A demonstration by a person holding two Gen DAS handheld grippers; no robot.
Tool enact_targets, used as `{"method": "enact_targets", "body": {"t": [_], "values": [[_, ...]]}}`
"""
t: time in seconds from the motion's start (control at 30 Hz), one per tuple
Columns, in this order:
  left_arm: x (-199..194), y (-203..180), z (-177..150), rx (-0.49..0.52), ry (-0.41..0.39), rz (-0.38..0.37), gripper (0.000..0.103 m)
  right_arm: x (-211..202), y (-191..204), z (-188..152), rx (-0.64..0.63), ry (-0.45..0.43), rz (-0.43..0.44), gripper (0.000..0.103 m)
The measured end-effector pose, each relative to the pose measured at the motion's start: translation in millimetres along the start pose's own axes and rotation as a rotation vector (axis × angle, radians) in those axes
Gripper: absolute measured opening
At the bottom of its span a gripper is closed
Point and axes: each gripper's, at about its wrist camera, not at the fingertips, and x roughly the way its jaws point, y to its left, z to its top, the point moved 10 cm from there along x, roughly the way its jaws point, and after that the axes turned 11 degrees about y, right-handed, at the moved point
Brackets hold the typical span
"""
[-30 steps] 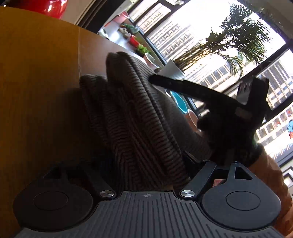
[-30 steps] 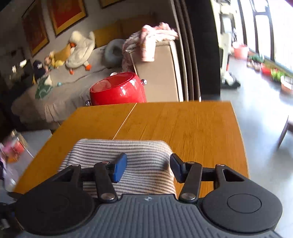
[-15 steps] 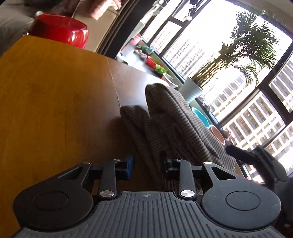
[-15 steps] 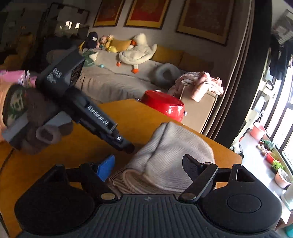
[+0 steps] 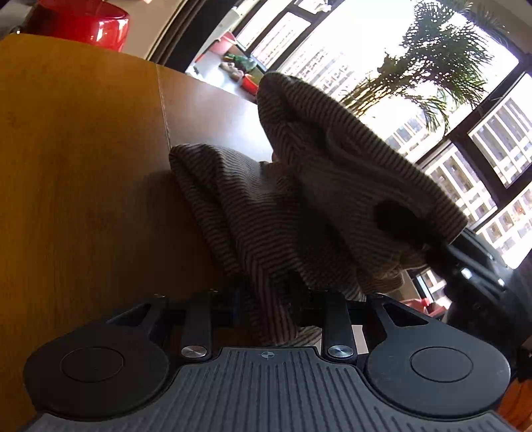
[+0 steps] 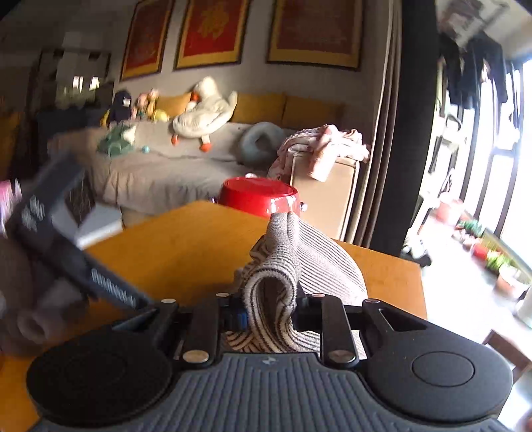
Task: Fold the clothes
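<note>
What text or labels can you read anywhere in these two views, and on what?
White lettering on the black left gripper body, seen in the right wrist view: two patches, both motion-blurred, unreadable.
Red and gold framed wall hangings: gold motifs, too blurred to read.
Left wrist view: no text visible.

Living room: grey wall with three framed red-and-gold pictures (image 6: pixel 208 31); grey sofa (image 6: pixel 159 172) bearing yellow cushions, a plush duck (image 6: pixel 207 111) and a ring pillow. Wooden desk (image 6: pixel 199 246), red pot (image 6: pixel 261 196) at its far edge. Tall dark-framed windows (image 5: pixel 465 139), bright daylight, palm (image 5: pixel 442 63), high-rise blocks outside.
</note>
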Motion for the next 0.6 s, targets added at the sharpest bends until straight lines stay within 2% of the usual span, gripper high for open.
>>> {"method": "enact_targets", "body": {"t": [0.13,0.2,0.33,0.37,0.53,0.6], "values": [[7,-1,0,-0.024,0.006,-0.056,0.031,-2,1,22,0.076,-0.016,0.118,0.021],[10,-1,0,-0.029,0.006,-0.075,0.031,10,10,22,0.054,0.019,0.143,0.021],[1,5,-1,-0.041,0.005,-0.060,0.033,44,24,-8,-0.048,0.129,0.065,0.023],[-5,9,0,-0.043,-0.002,-0.042,0.036,45,29,-15,-0.095,0.122,0.036,0.023],[-49,0,29,-0.026,-0.156,-0.017,0.040,40,52,-41,-0.333,0.097,-0.092,0.026],[-68,-4,41,-0.018,-0.220,-0.009,0.043,38,56,-45,-0.354,0.096,-0.100,0.027]]}}
